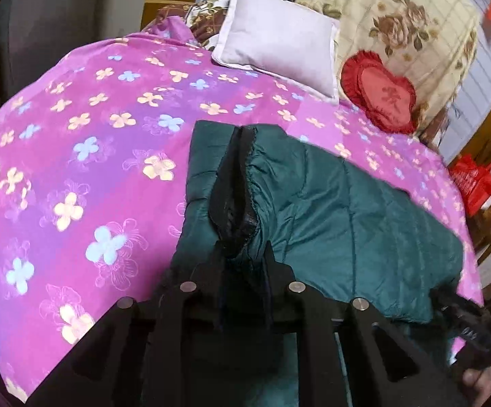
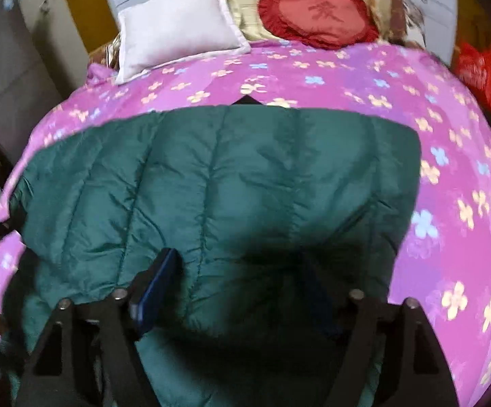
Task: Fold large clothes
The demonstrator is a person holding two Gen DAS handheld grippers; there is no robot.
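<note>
A dark green quilted jacket (image 2: 232, 176) lies spread on the pink flowered bedspread (image 2: 449, 169). In the left wrist view my left gripper (image 1: 240, 251) is shut on the jacket's (image 1: 340, 210) black-lined edge (image 1: 235, 183), which stands up in a raised fold between the fingers. In the right wrist view my right gripper (image 2: 238, 271) is open, its fingers (image 2: 157, 288) wide apart just above the near part of the jacket. The right finger is in shadow.
A pale lilac pillow (image 2: 177, 23) and a red heart-shaped cushion (image 2: 316, 13) lie at the head of the bed against a cream floral quilt (image 1: 398, 17). A red bag (image 1: 472, 179) stands beside the bed on the right. Grey cupboards (image 2: 4, 68) are on the left.
</note>
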